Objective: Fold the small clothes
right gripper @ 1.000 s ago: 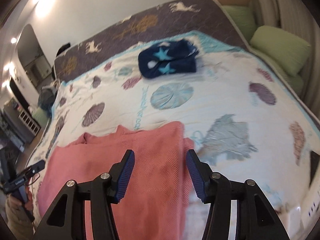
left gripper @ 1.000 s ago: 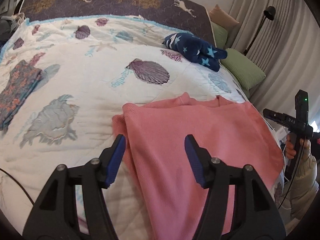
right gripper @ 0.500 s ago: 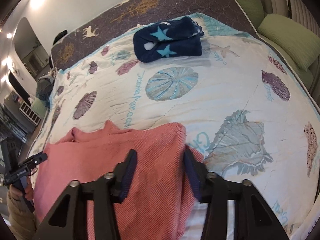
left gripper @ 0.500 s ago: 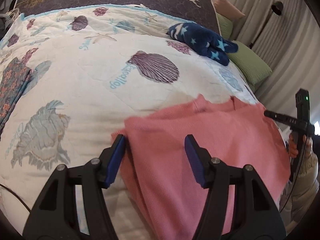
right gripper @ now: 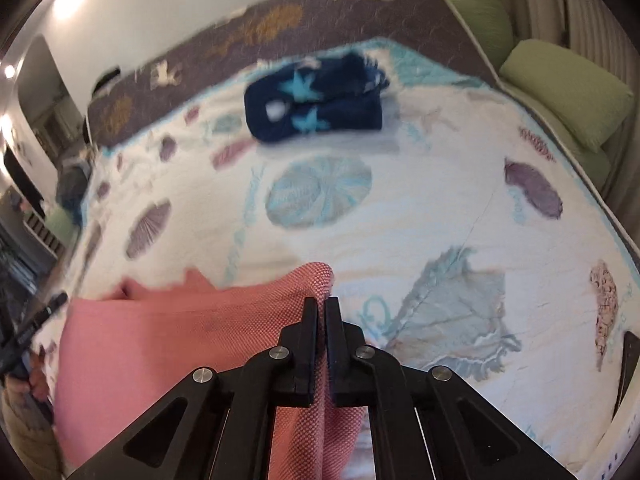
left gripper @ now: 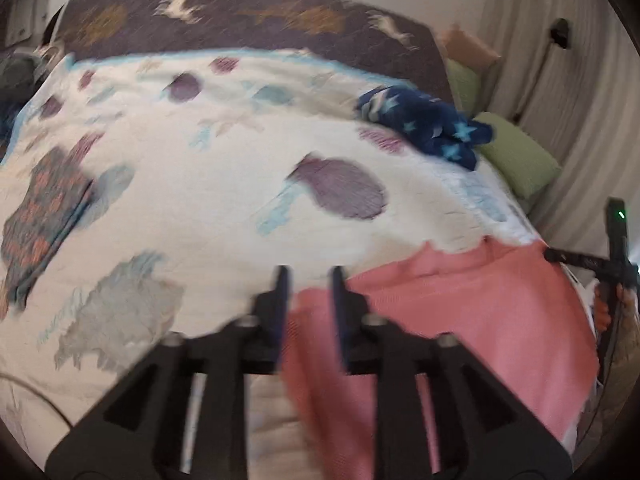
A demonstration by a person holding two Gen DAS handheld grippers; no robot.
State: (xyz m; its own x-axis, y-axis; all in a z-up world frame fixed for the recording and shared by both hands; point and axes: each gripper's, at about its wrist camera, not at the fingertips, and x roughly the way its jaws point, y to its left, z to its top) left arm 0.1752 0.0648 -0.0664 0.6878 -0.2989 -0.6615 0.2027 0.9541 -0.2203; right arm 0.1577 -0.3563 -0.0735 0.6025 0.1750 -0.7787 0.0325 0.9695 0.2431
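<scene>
A pink knit garment (left gripper: 460, 312) lies flat at the near edge of the seashell quilt (left gripper: 208, 152). My left gripper (left gripper: 309, 280) straddles its near left corner. Its jaws are closing with the pink cloth between them, and a gap still shows between the pads. In the right wrist view, my right gripper (right gripper: 321, 304) is shut on the garment's (right gripper: 180, 340) right corner, with the knit bunched between the fingers. The left wrist view is blurred.
A folded navy star blanket (right gripper: 316, 100) lies far back on the quilt (right gripper: 400, 208), with green pillows (right gripper: 568, 88) to its right. A folded patterned cloth (left gripper: 40, 208) lies at the left. A hand (left gripper: 600, 308) holds the other gripper's handle at the right edge.
My right gripper's jaws went from wide apart to shut on the pink garment's corner. The left gripper's jaws narrowed around the opposite corner. Both views shifted and blurred.
</scene>
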